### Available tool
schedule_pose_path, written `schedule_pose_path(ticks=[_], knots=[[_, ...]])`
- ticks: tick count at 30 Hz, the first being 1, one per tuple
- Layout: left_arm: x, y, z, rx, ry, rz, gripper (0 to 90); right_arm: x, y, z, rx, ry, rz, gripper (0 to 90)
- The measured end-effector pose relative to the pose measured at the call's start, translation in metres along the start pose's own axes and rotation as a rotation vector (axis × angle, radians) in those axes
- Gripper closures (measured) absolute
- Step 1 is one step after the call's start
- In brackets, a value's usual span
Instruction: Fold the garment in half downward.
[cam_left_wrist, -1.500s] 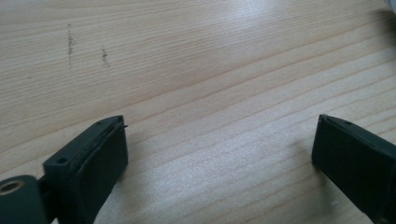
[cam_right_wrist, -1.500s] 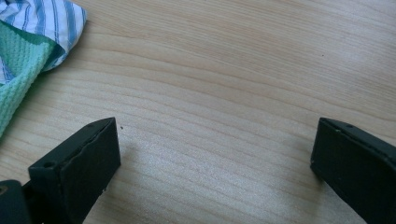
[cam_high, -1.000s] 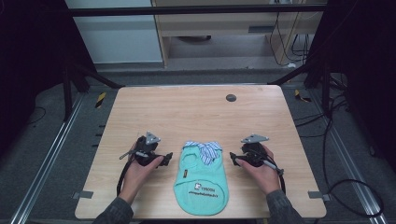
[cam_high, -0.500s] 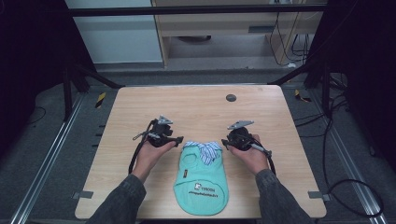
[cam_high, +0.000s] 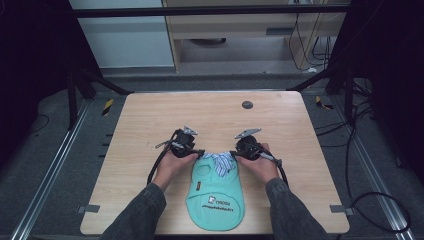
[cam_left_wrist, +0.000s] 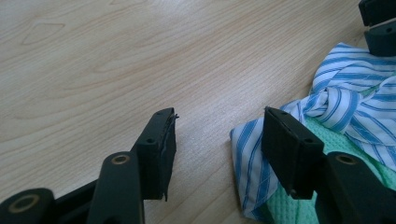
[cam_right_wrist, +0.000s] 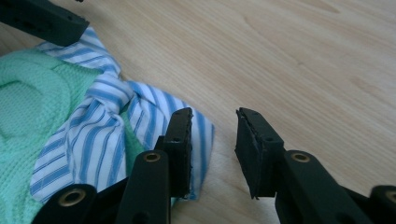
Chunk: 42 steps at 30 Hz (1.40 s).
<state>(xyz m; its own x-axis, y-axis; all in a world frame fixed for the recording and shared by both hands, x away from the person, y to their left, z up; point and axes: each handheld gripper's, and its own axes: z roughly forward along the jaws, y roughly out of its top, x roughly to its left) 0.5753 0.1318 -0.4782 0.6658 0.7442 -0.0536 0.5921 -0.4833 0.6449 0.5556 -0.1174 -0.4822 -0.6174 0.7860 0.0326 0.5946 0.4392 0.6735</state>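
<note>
— Left claw (cam_left_wrist: 215, 135) and right claw (cam_right_wrist: 212, 140), what are they doing?
— Both have just been closing and are standing partly open, each straddling a striped collar corner without pinching it.
— And the garment?
— A green bib (cam_high: 216, 192) is lying flat on the worktop (cam_high: 150, 115), between both hands.

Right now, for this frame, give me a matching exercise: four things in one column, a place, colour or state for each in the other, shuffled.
Things:
1. left gripper
2. right gripper
3. green garment
4. striped collar

Descriptions:
A. mint green with a printed logo, flat on the table
B. blue and white, at the garment's far end
C. open over bare wood, the collar's edge by its right-hand jaw
D. open, its left-hand jaw over the collar's corner

Pairs: 1-C, 2-D, 3-A, 4-B
</note>
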Motion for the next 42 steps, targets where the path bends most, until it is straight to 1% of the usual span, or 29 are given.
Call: schedule_pose_path(ticks=[5,7,8,11,14,15,16,17,18,19,20,21,22,23,24,26,28,30,33,34,39,40,42], knots=[[-0.002,-0.003,0.006,0.029,-0.007,0.013,44.2,0.004,-0.002,0.003,0.015,0.021,0.0,62.8],[-0.002,-0.005,0.008,0.029,-0.01,0.008,43.3,0.006,-0.002,0.005,0.022,0.021,-0.006,60.6],[-0.002,-0.005,0.008,0.027,-0.011,0.008,42.9,0.007,-0.002,0.006,0.027,0.025,-0.001,60.5],[-0.002,-0.005,0.008,0.023,-0.014,0.01,42.7,0.009,-0.002,0.009,0.039,0.022,-0.013,59.3],[-0.003,-0.006,0.008,0.024,-0.011,0.025,42.7,0.008,-0.002,0.01,0.037,0.026,-0.01,59.0],[-0.004,-0.007,0.007,0.023,-0.027,0.027,43.5,0.009,-0.002,0.01,0.039,0.025,-0.011,59.2],[-0.005,-0.007,0.006,0.021,-0.032,0.025,49.4,0.011,-0.002,0.009,0.043,0.029,-0.011,64.0],[-0.005,-0.007,0.006,0.021,-0.032,0.025,52.4,0.011,-0.002,0.009,0.043,0.029,-0.011,64.0],[-0.007,-0.008,0.005,0.021,-0.06,0.029,58.1,0.012,-0.002,0.009,0.043,0.036,-0.027,69.2],[-0.007,-0.008,0.005,0.021,-0.06,0.029,63.3,0.012,-0.002,0.009,0.043,0.036,-0.027,69.2],[-0.008,-0.009,0.005,0.026,-0.08,0.033,70.4,0.014,-0.001,0.009,0.051,0.051,-0.037,75.1],[-0.01,-0.009,0.004,0.029,-0.104,0.027,73.4,0.015,-0.001,0.009,0.056,0.063,-0.034,77.1],[-0.01,-0.009,0.004,0.029,-0.104,0.027,76.3,0.015,-0.001,0.009,0.056,0.063,-0.034,77.1],[-0.011,-0.01,0.004,0.03,-0.114,0.027,76.3,0.015,-0.001,0.009,0.055,0.064,-0.042,79.1],[-0.011,-0.01,0.004,0.029,-0.117,0.025,79.4,0.016,-0.001,0.009,0.057,0.068,-0.052,81.7],[-0.012,-0.01,0.003,0.032,-0.116,0.031,82.6,0.017,0.0,0.008,0.058,0.07,-0.062,83.1],[-0.014,-0.009,0.001,0.031,-0.104,0.046,84.5,0.018,0.0,0.005,0.052,0.067,-0.062,83.5],[-0.015,-0.008,-0.003,0.019,-0.093,0.064,84.7,0.018,0.001,0.0,0.034,0.073,-0.066,83.7],[-0.017,-0.004,-0.011,-0.006,-0.094,0.072,84.9,0.018,0.004,-0.009,0.026,0.073,-0.08,83.7],[-0.017,-0.002,-0.015,-0.007,-0.095,0.08,85.0,0.019,0.005,-0.012,0.018,0.075,-0.079,83.7],[-0.023,0.006,-0.03,-0.035,-0.097,0.11,85.1,0.021,0.009,-0.029,-0.006,0.08,-0.118,83.7],[-0.024,0.008,-0.033,-0.043,-0.098,0.113,85.1,0.022,0.01,-0.032,-0.009,0.082,-0.117,83.7],[-0.025,0.012,-0.038,-0.057,-0.1,0.12,85.2,0.022,0.011,-0.038,-0.011,0.081,-0.133,83.7]])
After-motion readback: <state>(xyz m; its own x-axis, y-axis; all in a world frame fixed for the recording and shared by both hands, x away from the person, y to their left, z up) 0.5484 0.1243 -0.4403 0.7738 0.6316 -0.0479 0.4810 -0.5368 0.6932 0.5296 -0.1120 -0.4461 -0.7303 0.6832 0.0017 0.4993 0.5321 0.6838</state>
